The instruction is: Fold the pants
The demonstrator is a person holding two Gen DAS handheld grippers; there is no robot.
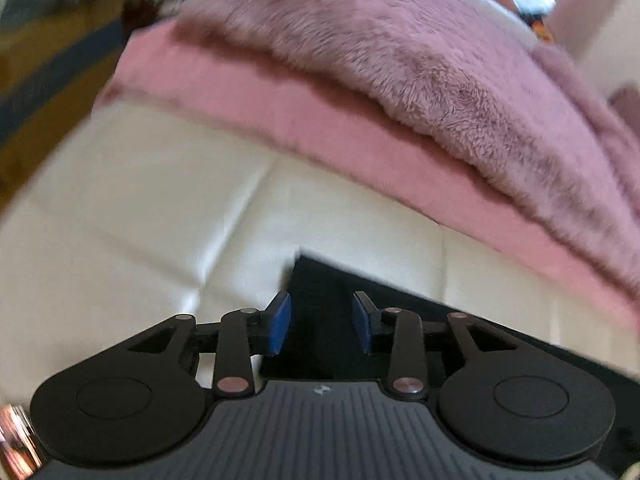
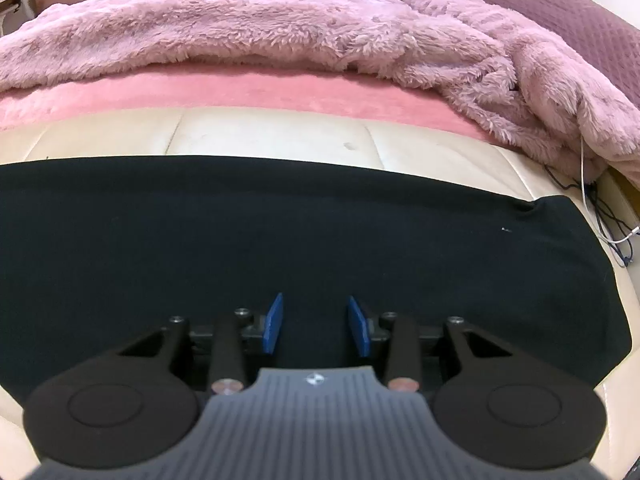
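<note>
The right hand-held gripper (image 2: 315, 324) hangs low over the black pants (image 2: 280, 232), its blue pads (image 2: 274, 324) standing apart with nothing between them but dark cloth underneath. The pants spread out flat directly under and ahead of it, running wide to either side; off to its right the fabric ends in a rounded edge with a small pucker.

The left hand-held gripper (image 1: 322, 326) is likewise parted, its blue pads (image 1: 280, 326) gripping nothing. It sits at the pants' (image 1: 320, 300) other end: a corner of the black cloth pokes forward between and just beyond the fingers, and the rest trails away to its right. To its left there is only the cream padded surface (image 1: 140, 220), creased by stitched seams. This view is blurred, so whether the pads touch the cloth I cannot tell.

Beyond the pants, ahead of both grippers, a strip of the same cream surface (image 2: 280, 132) shows, then a band of smooth pink sheet (image 2: 240, 88). Past that lies a shaggy pink blanket (image 2: 240, 20), bunched up ahead and to the right of the right gripper. Some thin cables (image 2: 600, 216) dangle near the pants' rounded edge, and farthest right a quilted mauve cover (image 2: 560, 12) lies well apart.
</note>
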